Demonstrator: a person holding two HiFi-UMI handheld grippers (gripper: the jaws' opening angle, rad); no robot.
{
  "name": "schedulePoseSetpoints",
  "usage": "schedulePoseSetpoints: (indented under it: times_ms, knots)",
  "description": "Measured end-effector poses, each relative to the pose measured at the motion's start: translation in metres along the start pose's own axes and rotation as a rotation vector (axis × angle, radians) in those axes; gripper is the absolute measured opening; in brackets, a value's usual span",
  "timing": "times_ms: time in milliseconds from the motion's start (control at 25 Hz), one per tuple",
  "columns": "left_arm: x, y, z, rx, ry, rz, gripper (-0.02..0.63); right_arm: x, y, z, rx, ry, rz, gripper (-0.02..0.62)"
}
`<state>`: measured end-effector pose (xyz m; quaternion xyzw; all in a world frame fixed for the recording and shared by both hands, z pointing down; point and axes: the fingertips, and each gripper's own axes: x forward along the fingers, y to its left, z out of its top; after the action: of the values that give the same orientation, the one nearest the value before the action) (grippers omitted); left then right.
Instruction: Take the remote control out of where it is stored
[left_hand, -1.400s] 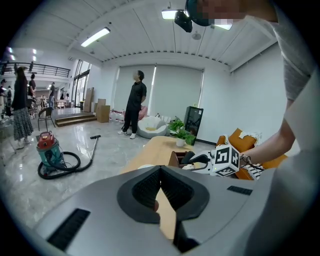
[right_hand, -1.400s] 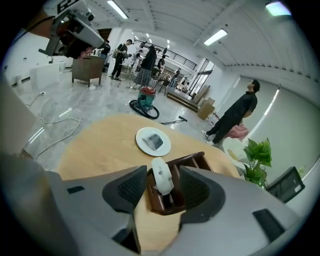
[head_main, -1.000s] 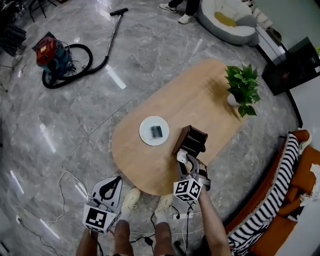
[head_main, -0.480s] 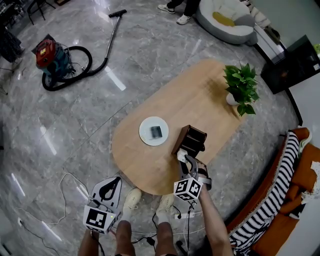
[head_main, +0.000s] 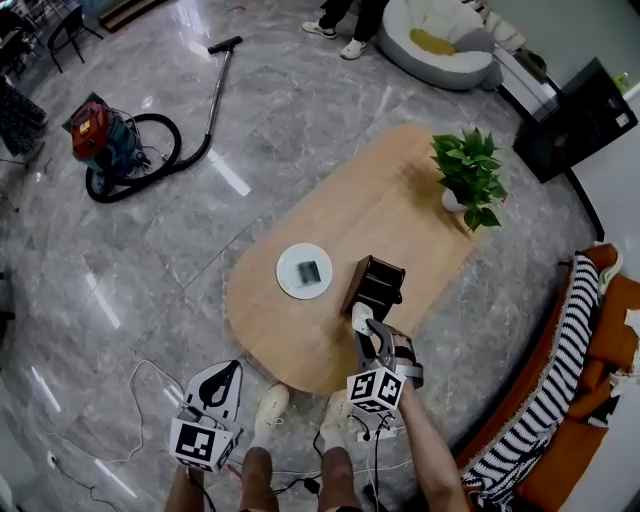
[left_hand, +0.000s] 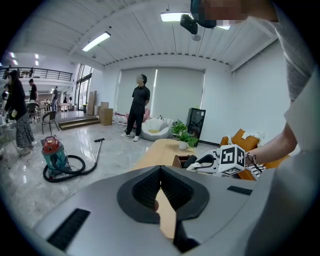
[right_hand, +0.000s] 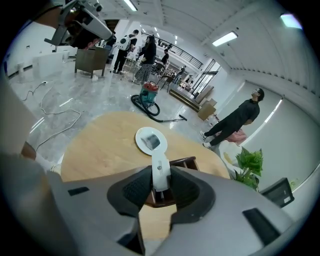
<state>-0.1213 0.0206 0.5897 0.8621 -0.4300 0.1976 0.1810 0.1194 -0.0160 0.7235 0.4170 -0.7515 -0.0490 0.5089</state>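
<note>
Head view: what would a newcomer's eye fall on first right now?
The right gripper stands out at the near edge of the oval wooden table, its jaws having just closed on the white remote control at the dark wooden holder. Next come the red vacuum cleaner on the marble floor at far left, and the potted plant at the table's far end.
</note>
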Motion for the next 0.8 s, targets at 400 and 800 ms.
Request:
schedulePoseSetpoints:
  times_ms: [400, 800]
  knots:
    - [-0.01, -0.003, 0.018, -0.012, -0.022, 0.006, 0.006, -0.052, 0.0, 0.053, -0.048, -0.113, -0.05, 0.112]
    - [-0.021, 0.016, 0.0, -0.039, -0.015, 0.038, 0.006, -0.016, 0.05, 0.091, -0.141, -0.163, 0.008, 0.112]
